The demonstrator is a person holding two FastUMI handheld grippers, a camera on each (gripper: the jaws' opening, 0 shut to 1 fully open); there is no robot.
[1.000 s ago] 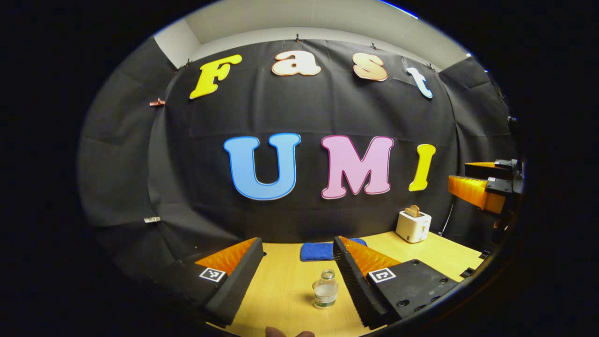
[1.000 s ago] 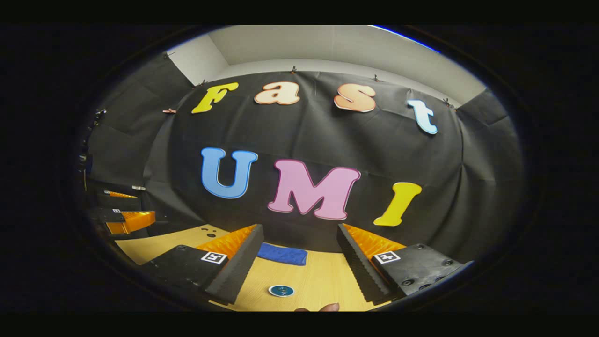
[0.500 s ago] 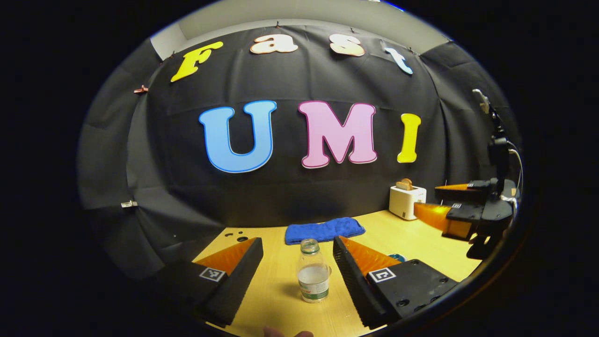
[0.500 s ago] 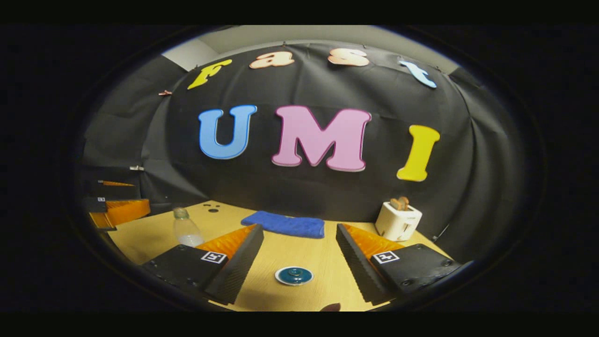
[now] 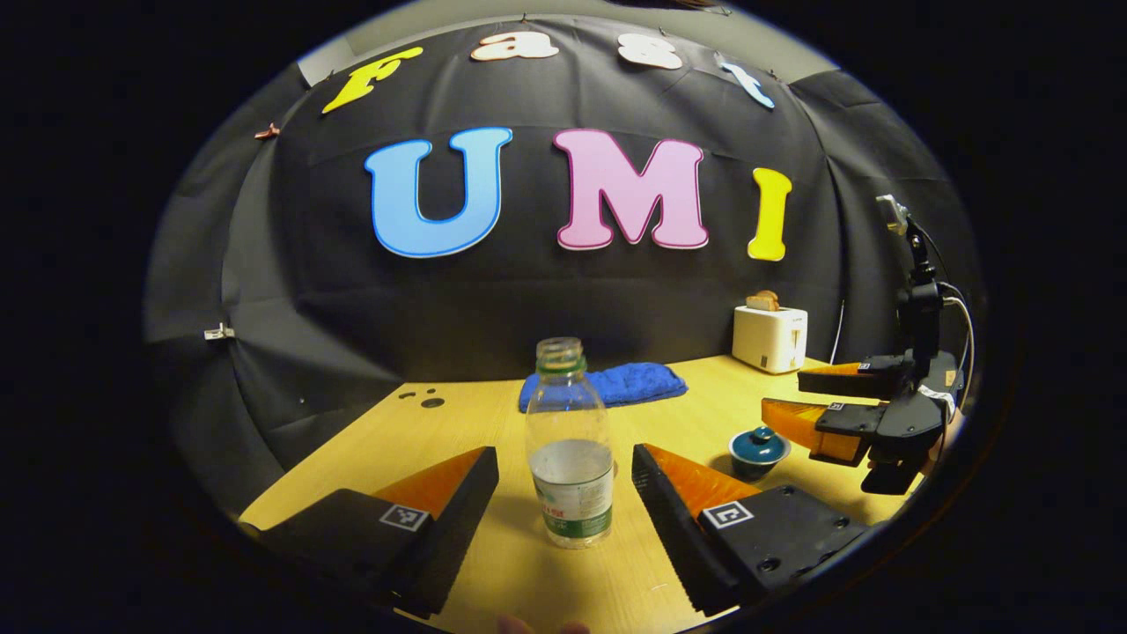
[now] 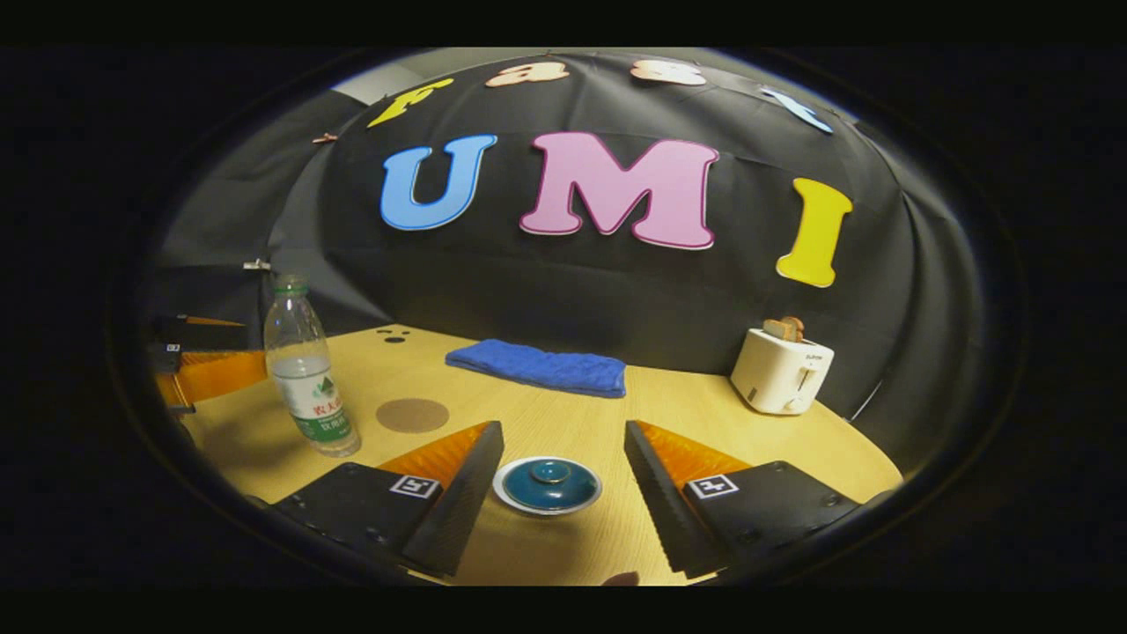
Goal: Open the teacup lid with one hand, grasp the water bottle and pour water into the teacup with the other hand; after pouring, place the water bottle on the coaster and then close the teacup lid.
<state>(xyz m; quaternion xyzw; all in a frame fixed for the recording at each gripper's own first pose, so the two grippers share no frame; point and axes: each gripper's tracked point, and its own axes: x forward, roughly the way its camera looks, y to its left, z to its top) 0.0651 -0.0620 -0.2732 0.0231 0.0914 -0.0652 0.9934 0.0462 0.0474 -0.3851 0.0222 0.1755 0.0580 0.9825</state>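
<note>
- Tongs, left (image 5: 563,480): spread wide, empty. The water bottle (image 5: 570,445) stands upright on the bench (image 5: 458,423) in line with the gap, just ahead of the tips; no contact visible.
- Tongs, right (image 6: 556,462): also spread wide, empty. The teacup (image 6: 548,485) with its blue lid (image 6: 548,474) on sits on the bench between the tips; no contact visible. Seen from the left gripper view, the right tongs hang just beside and slightly above the cup.
- Coaster (image 6: 412,415): brown disc, bare, on the bench just beside the bottle on its far side.
- Bottle has no cap, roughly a third full.
- Judged stage: approach to both grasps; lid not yet lifted.
- Risk 1: a finger nudging the bottle before the tongs are square on it could tip it; being open, it would spill.
- Risk 2: lid knob is small and looks glazed; an off-centre pinch could slip or drag the whole cup.
- Risk 3: squeezing the thin bottle hard may push water out of the neck.
</note>
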